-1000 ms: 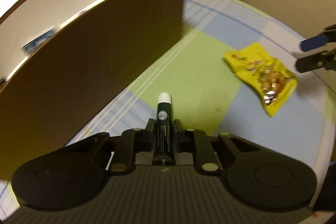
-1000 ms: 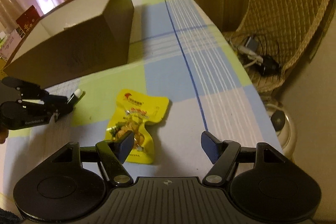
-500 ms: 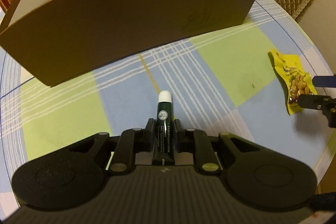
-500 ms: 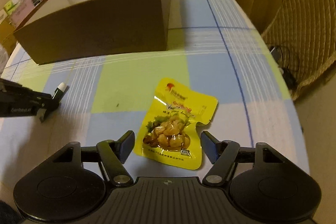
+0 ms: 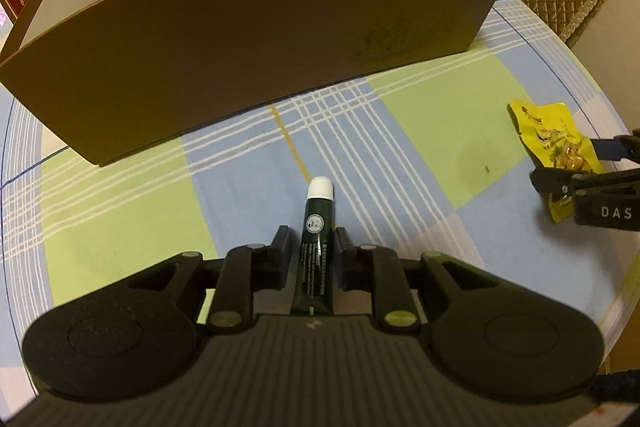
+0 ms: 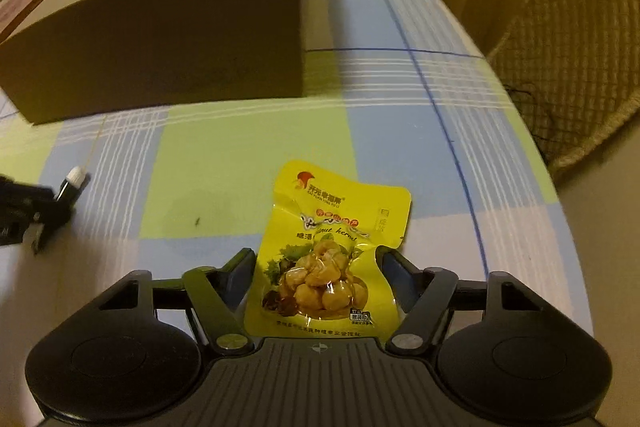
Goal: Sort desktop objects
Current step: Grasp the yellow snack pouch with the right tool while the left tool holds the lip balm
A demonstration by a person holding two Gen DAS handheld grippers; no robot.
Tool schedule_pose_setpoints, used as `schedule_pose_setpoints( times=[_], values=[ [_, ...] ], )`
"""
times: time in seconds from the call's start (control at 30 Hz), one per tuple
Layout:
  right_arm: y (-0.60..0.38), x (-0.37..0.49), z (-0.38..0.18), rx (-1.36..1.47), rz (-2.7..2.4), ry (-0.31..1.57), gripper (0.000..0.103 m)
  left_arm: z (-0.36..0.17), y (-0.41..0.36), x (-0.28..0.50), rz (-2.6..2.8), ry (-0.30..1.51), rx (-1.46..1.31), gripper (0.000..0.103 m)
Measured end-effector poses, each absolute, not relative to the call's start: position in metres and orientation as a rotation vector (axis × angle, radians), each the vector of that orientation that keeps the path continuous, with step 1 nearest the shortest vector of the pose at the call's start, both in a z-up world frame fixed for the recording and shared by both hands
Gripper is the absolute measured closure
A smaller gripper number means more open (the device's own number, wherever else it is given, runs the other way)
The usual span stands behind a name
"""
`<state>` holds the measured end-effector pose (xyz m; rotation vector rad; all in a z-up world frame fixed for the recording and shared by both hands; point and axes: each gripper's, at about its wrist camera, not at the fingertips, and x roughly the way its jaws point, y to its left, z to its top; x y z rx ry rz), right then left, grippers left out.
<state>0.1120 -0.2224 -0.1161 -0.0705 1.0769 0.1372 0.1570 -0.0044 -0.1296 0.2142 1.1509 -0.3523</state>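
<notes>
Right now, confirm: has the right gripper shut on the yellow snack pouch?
No. The right gripper is open, fingers either side of the yellow snack pouch.

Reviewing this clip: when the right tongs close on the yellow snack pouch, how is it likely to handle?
The yellow snack pouch looks like thin glossy film, so it will probably crumple between the open right tongs and may slip. Its lumpy contents sit at the near end, so the flat sealed top will likely droop when lifted. It seems light and lies flat, so it is unlikely to roll.

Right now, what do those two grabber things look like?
The left gripper and right gripper look alike: matte black plastic, ribbed grey base, round side discs, shiny pivot screws, dark blue finger pads. White letters "DAS" mark the right one's side. No cables or sleeves show.
</notes>
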Motion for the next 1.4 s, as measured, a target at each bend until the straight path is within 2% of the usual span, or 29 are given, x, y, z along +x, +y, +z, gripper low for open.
schedule_pose_setpoints(
  times=[0.2,0.43,0.57,0.8,0.93,1.1,1.17,1.27,1.4],
  values=[
    [-0.231,0.108,-0.114,-0.057,0.203,1.079,0.037,-0.131,-0.003,0.158,-0.355,1.152,0.213,0.083],
    [-0.233,0.107,-0.113,-0.055,0.238,1.08,0.035,-0.131,-0.006,0.158,-0.358,1.145,0.215,0.064],
    [-0.234,0.11,-0.114,-0.04,0.214,1.085,0.029,-0.132,-0.01,0.158,-0.364,1.132,0.225,0.062],
    [-0.234,0.109,-0.114,-0.041,0.179,1.081,0.025,-0.131,-0.009,0.158,-0.369,1.124,0.216,0.069],
    [-0.235,0.106,-0.111,-0.05,0.171,1.064,0.025,-0.131,-0.011,0.158,-0.375,1.119,0.224,0.09],
    [-0.233,0.106,-0.11,-0.068,0.172,1.043,0.026,-0.13,-0.014,0.157,-0.381,1.121,0.237,0.09],
    [-0.231,0.106,-0.109,-0.081,0.178,1.03,0.033,-0.13,-0.013,0.155,-0.379,1.122,0.235,0.09],
    [-0.228,0.105,-0.107,-0.12,0.192,1.008,0.039,-0.129,-0.012,0.154,-0.375,1.124,0.23,0.09],
    [-0.226,0.107,-0.104,-0.138,0.204,1.01,0.043,-0.128,-0.01,0.153,-0.368,1.126,0.227,0.09]
  ],
)
